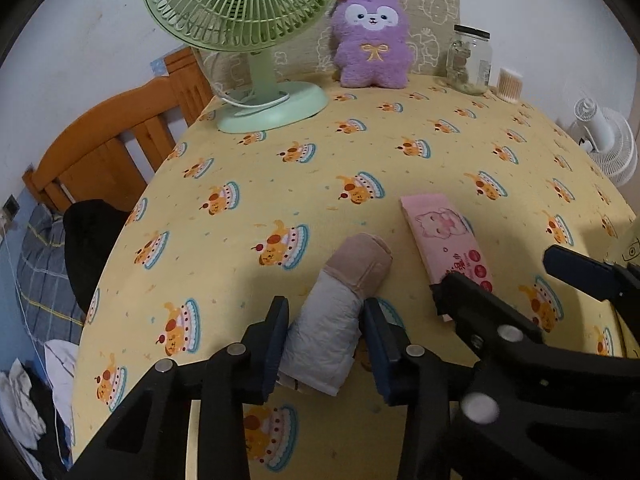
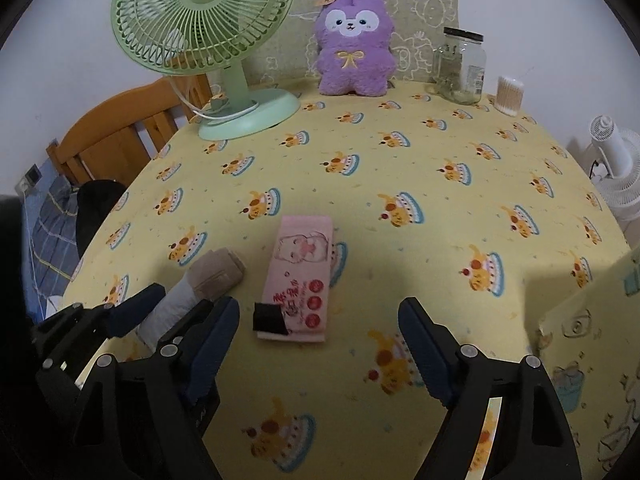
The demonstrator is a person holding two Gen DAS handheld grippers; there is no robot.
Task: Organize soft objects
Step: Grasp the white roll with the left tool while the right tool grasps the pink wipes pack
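Left gripper [image 1: 326,320] is seen clamped on a rolled bundle [image 1: 336,312]. Right gripper [image 2: 320,344] is held open over a pink pack [image 2: 300,276] on the table [image 2: 440,160].

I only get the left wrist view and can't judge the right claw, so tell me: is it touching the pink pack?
Observer: No. The right claw is open. The pack has its near end between the fingers, untouched.
Operator: What does the finger hide on the pack?
Observer: A black patch at its near left corner.
Operator: And to the claw's right?
Observer: A yellow cloth with line drawings.
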